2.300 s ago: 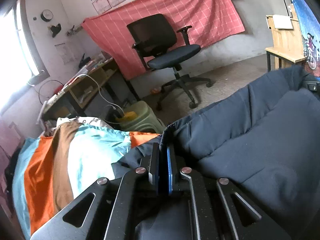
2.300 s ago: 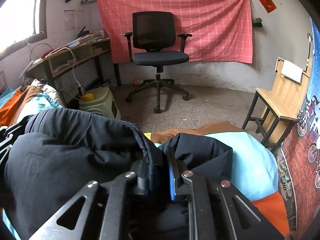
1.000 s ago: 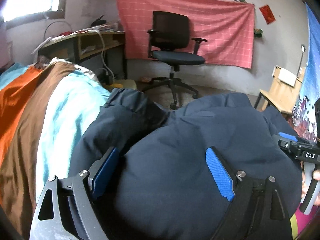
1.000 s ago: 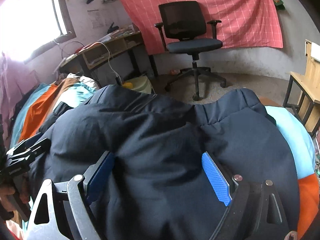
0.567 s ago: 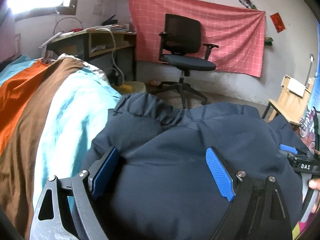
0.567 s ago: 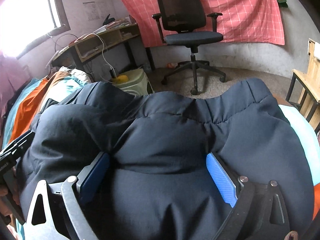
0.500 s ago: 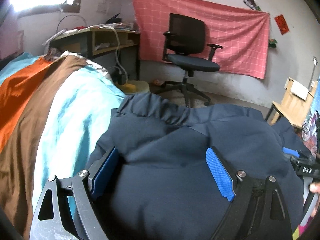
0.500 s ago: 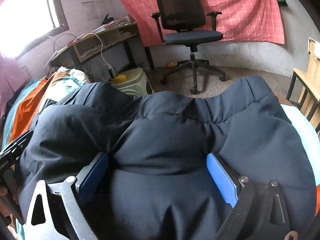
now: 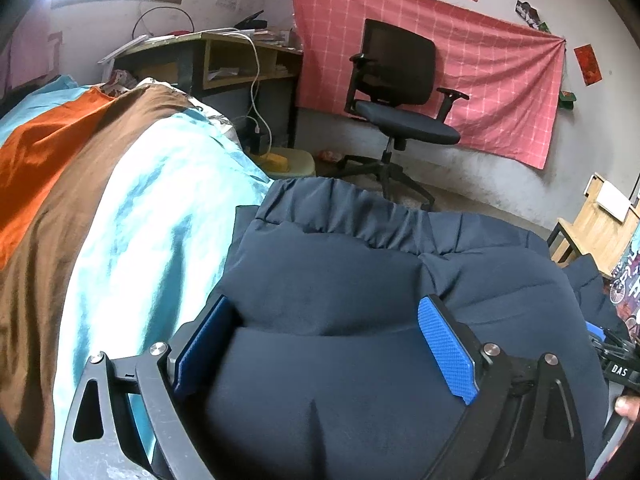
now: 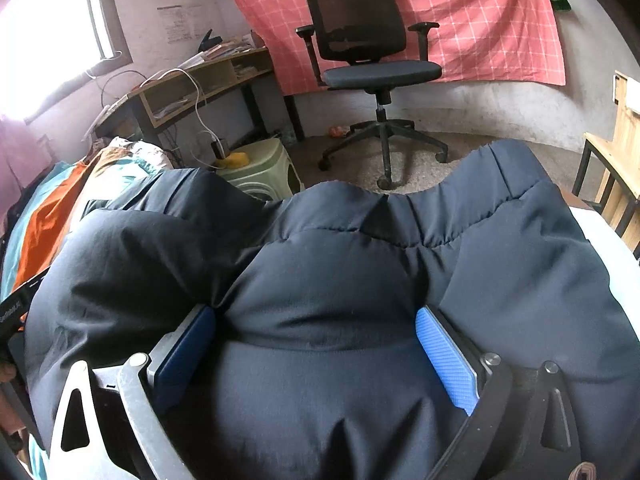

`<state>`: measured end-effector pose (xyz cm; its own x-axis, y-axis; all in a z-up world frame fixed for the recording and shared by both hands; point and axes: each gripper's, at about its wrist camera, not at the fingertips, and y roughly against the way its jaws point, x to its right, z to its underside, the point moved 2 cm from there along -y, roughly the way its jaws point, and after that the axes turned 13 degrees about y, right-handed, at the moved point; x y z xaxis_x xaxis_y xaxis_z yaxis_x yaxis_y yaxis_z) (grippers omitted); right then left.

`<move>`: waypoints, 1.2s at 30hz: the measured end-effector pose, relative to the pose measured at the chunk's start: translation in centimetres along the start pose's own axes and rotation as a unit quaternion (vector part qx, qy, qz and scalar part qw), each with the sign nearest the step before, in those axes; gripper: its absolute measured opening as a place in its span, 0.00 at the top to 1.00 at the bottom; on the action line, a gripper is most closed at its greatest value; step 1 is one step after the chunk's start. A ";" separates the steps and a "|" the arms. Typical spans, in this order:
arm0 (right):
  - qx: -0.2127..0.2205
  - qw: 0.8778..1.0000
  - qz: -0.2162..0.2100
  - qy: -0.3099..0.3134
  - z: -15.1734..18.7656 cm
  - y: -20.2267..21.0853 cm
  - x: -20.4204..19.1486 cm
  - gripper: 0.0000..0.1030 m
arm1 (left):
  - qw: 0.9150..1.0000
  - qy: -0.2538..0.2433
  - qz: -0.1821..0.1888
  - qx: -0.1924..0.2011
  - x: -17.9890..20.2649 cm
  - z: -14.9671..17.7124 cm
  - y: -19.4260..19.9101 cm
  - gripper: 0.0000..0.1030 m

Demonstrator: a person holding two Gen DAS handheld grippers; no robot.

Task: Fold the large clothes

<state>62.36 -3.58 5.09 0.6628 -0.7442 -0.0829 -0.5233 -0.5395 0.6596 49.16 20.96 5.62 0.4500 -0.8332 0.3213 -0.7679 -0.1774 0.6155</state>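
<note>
I find the padded navy jacket [image 9: 360,280] heaped on the striped bedspread [image 9: 132,208]. Left gripper [image 9: 326,344] and right gripper [image 10: 316,350] rest spread wide, gripping nothing. Soft, bulky, slippery; pinch the seamed hem.

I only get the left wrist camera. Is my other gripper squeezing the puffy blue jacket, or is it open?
Observer: Open. In the right wrist view, the right gripper has its blue pads wide apart, and the navy puffer jacket bulges up between them.
Operator: What's past the jacket on that side?
Observer: Beyond its right edge lies pale bedding.
Operator: I only see the stool's top. Is there more?
Observer: Yes, the green stool shows its side, with an arched cut-out.
</note>
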 end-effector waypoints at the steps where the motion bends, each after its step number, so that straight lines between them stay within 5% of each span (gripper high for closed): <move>1: 0.001 1.000 0.000 -0.001 0.0 0.0 0.1 0.02 | 1.000 0.000 -0.003 0.000 0.0 0.0 0.0 0.10; 7: 0.010 1.000 0.006 -0.011 0.3 0.8 0.3 0.01 | 1.000 0.002 -0.018 -0.012 0.1 -0.1 -0.1 0.10; 12: 0.054 0.997 0.054 -0.012 1.0 4.5 -0.2 0.01 | 0.999 -0.011 -0.036 -0.016 0.4 -0.1 0.7 0.10; 24: 0.061 0.995 0.081 -0.007 4.6 11.9 2.3 0.01 | 0.999 -0.051 -0.003 -0.019 -2.4 0.4 6.3 0.10; 36: -0.032 0.994 0.079 -0.067 11.0 15.6 8.9 0.00 | 0.986 0.003 0.057 -0.159 -7.6 3.5 7.1 0.10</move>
<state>54.19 -22.96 6.39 0.4947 -0.8662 -0.0705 -0.5778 -0.3884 0.7179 38.67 24.22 4.99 0.3716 -0.8355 0.4047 -0.6324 0.0913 0.7692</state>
